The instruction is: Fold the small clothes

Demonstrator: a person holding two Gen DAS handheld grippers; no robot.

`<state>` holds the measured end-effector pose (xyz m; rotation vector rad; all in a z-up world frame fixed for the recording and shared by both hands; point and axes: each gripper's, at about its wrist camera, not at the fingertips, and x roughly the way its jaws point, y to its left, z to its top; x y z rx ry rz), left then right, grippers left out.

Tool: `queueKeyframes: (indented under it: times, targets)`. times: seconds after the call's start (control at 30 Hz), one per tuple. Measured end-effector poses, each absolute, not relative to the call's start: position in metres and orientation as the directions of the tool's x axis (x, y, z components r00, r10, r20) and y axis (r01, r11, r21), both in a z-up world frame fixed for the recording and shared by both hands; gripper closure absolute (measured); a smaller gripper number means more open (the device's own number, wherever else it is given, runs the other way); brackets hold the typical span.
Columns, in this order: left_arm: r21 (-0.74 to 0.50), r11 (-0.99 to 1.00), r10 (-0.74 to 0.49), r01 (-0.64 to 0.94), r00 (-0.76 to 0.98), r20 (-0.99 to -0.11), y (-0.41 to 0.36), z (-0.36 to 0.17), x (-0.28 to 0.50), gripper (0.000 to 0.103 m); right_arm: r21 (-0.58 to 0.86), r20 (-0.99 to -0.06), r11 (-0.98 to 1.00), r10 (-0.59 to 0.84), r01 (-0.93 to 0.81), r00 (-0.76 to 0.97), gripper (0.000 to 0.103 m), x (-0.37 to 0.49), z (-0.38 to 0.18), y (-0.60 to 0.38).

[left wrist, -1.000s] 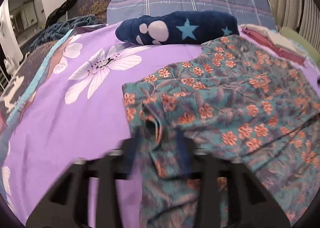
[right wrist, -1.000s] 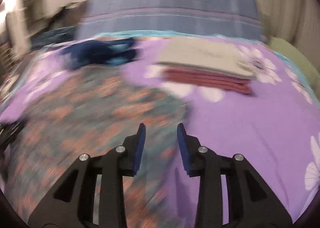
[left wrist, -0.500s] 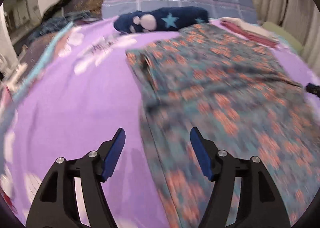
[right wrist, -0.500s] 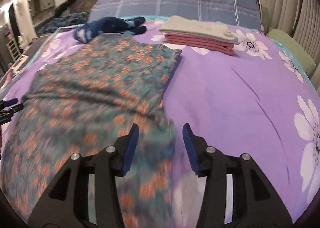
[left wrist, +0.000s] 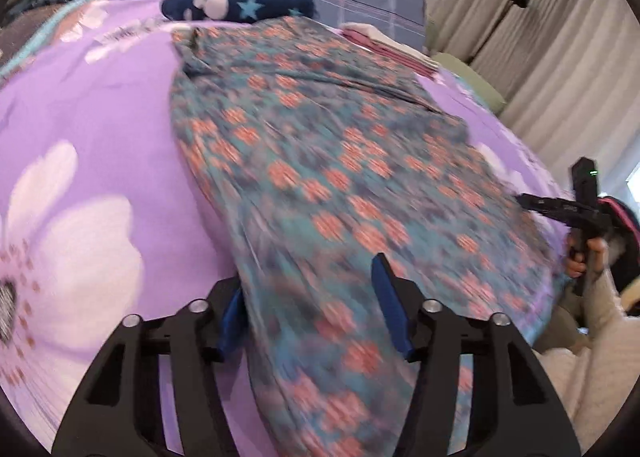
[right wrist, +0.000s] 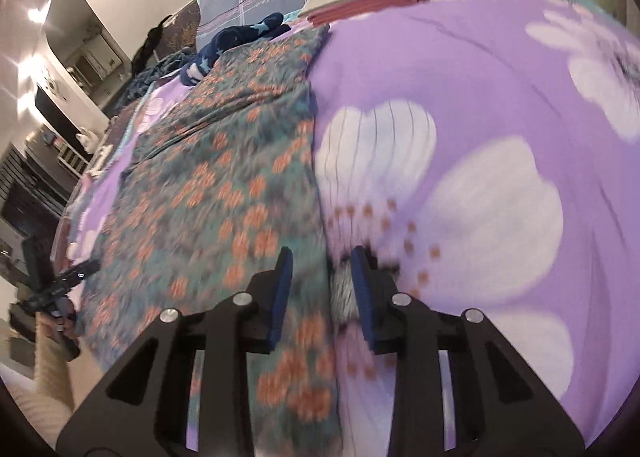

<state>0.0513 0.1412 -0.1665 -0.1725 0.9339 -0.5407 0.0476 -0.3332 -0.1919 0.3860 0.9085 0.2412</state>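
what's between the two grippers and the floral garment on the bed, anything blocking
Nothing visible. The left gripper straddles the near left edge of the floral garment, the right gripper its near right edge; both jaws are closing, not yet pinching cloth.

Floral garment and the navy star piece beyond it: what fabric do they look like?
Floral garment: thin, matte woven cloth, perhaps cotton or rayon; it lies flat with fine creases. Navy star piece: seems thick, fuzzy fleece or plush, judging by its rounded bulk and soft outline. Blur limits certainty.
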Motion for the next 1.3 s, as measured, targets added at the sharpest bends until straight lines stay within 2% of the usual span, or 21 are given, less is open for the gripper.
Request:
queueKeyframes:
  times: [0.07, 0.23, 0.37, 0.4, 0.47, 0.57, 0.67, 0.73, 0.77, 0.83, 0.9, 0.97, 1.07, 1.17, 1.3]
  targets:
    - [-0.388, 0.834, -0.542, 0.393, 0.445, -0.713, 0.14, -0.167, 0.04, 0.05, 0.449, -0.721, 0.892, 0.394, -0.049, 0.571, 0.074, 0.033, -0.196, -0.334]
    - [-0.371, 0.822, -0.547, 0.432, 0.418, -0.725, 0.132, -0.167, 0.019, 0.05, 0.488, -0.713, 0.87, 0.439, -0.061, 0.547, 0.074, 0.019, -0.203, -0.33]
    - [-0.409, 0.807, -0.575, 0.427, 0.409, -0.708, 0.129, -0.169, 0.034, 0.052, 0.587, -0.663, 0.807, 0.527, -0.069, 0.531, 0.073, 0.043, -0.209, -0.333]
    - [-0.403, 0.81, -0.57, 0.426, 0.413, -0.71, 0.125, -0.17, 0.038, 0.055, 0.604, -0.653, 0.794, 0.544, -0.071, 0.526, 0.073, 0.049, -0.211, -0.333]
    - [-0.364, 0.836, -0.53, 0.411, 0.433, -0.729, 0.119, -0.17, 0.041, 0.078, 0.619, -0.646, 0.782, 0.56, -0.072, 0.519, 0.073, 0.058, -0.212, -0.332]
    - [-0.377, 0.844, -0.524, 0.381, 0.435, -0.733, 0.122, -0.169, 0.035, 0.097, 0.592, -0.662, 0.8, 0.55, -0.095, 0.509, 0.072, 0.056, -0.208, -0.329]
    - [-0.37, 0.857, -0.506, 0.358, 0.455, -0.733, 0.125, -0.163, 0.027, 0.1, 0.59, -0.663, 0.799, 0.561, -0.115, 0.496, 0.073, 0.051, -0.207, -0.327]
    - [-0.384, 0.854, -0.516, 0.35, 0.486, -0.705, 0.13, -0.151, 0.028, 0.1, 0.598, -0.663, 0.792, 0.574, -0.122, 0.48, 0.095, 0.052, -0.206, -0.325]
    - [-0.393, 0.85, -0.526, 0.352, 0.515, -0.677, 0.133, -0.141, 0.029, 0.1, 0.627, -0.641, 0.769, 0.6, -0.124, 0.478, 0.1, 0.055, -0.202, -0.324]
    - [-0.406, 0.835, -0.55, 0.371, 0.588, -0.593, 0.141, -0.107, 0.031, 0.1, 0.662, -0.575, 0.733, 0.633, -0.16, 0.519, 0.101, 0.054, -0.181, -0.325]
    - [-0.378, 0.841, -0.541, 0.388, 0.636, -0.55, 0.143, -0.083, 0.028, 0.1, 0.693, -0.438, 0.672, 0.679, -0.261, 0.589, 0.101, 0.04, -0.14, -0.33]
    - [-0.341, 0.852, -0.523, 0.398, 0.676, -0.519, 0.146, -0.062, 0.021, 0.1, 0.666, -0.36, 0.666, 0.681, -0.336, 0.637, 0.101, 0.02, -0.106, -0.333]
    - [-0.331, 0.852, -0.523, 0.406, 0.702, -0.483, 0.151, -0.047, 0.007, 0.1, 0.606, -0.329, 0.696, 0.66, -0.385, 0.675, 0.101, -0.005, -0.078, -0.334]
    - [-0.349, 0.845, -0.532, 0.406, 0.714, -0.455, 0.154, -0.04, -0.008, 0.1, 0.631, -0.286, 0.663, 0.681, -0.403, 0.674, 0.101, -0.016, -0.073, -0.337]
    - [-0.35, 0.843, -0.533, 0.408, 0.721, -0.443, 0.154, -0.032, -0.018, 0.1, 0.615, -0.301, 0.689, 0.654, -0.383, 0.694, 0.101, -0.019, -0.062, -0.337]
